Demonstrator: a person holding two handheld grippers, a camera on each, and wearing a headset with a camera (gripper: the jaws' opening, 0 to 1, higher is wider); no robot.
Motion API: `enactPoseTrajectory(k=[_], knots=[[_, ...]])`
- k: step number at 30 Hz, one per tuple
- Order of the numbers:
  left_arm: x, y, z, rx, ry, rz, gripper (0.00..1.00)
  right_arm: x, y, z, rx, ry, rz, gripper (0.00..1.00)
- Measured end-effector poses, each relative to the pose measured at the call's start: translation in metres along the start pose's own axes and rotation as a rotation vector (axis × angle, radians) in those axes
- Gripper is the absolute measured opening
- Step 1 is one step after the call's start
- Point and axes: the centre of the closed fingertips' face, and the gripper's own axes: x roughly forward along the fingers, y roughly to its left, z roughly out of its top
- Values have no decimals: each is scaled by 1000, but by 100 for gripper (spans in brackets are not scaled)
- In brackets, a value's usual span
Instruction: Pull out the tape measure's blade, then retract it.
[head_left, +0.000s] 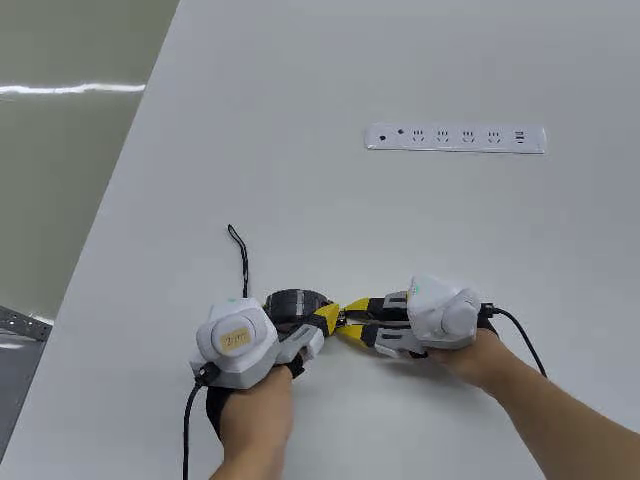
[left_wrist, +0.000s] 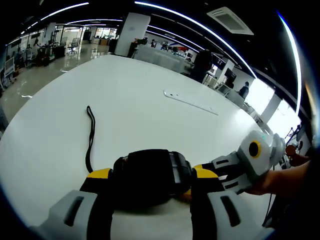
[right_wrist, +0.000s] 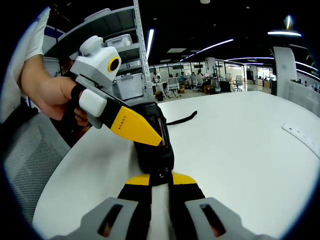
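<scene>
Left claw (left_wrist: 152, 176) is clamped on the black tape measure (head_left: 295, 303), resting on the bench (head_left: 300, 150). Right claw (right_wrist: 161, 179) is pinched together just in front of it. A weak pinch could let the blade slip and snap back.

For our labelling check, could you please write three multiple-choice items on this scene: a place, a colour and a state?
1. Where is the power strip?
A. On the table, beyond the tape measure
B. Under the tape measure
C. On the floor
2. What colour is the tape measure's case?
A. Red
B. Black
C. White
3. The left claw is:
A. open
B. shut on the tape measure
C. set down

Answers: A, it lies farther up the tabletop; B, the case is black; B, its jaws press both sides.
</scene>
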Motion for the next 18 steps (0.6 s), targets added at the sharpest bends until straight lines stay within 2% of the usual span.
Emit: enactPoseTrajectory(k=[18], knots=[[0,-1,-1,6,2,1,59,3,1,0,-92,33,67,11]])
